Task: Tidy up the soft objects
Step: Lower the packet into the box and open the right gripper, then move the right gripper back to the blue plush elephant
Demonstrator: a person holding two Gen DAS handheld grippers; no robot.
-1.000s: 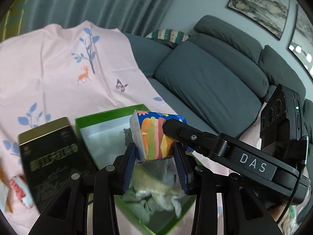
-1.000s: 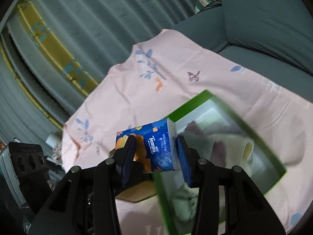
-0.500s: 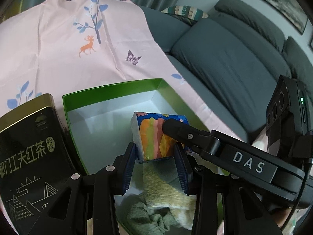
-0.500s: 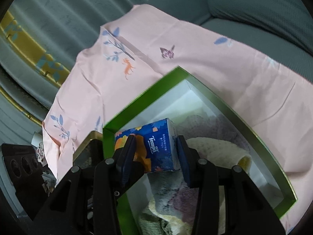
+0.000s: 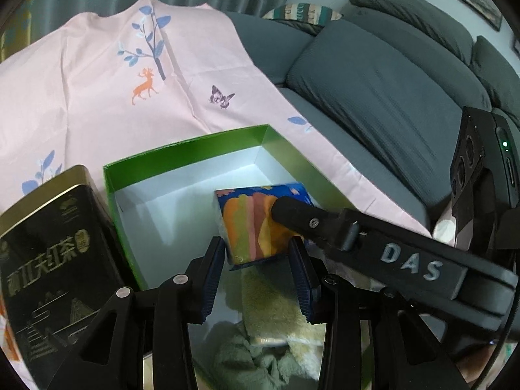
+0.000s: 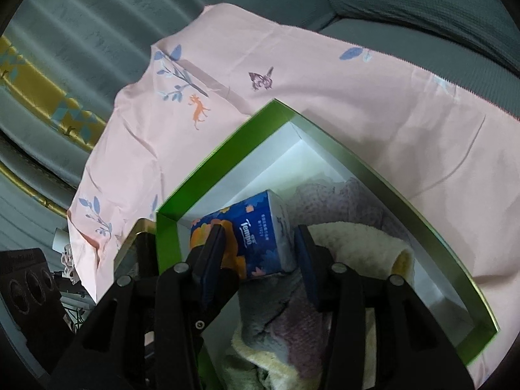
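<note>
Tissue pack [image 6: 256, 234] now sits lower inside green box [image 5: 182, 152], right gripper [image 6: 260, 260] opening around it, left gripper [image 5: 256, 269] gripping it.

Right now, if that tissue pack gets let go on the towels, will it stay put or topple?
Probably stays. The tissue pack looks light and squashy, and sits low inside the green box. It may lean, since the towels beneath look lumpy. Its glossy wrap could slide slightly.

the light is soft and rather dim, with no hard shadows. my fisheye lenses bend straight lines and darken the corners. beyond my fingers [image 5: 302, 279] the white box walls [image 5: 195, 188] glare; close parts look slightly blurred.
</note>
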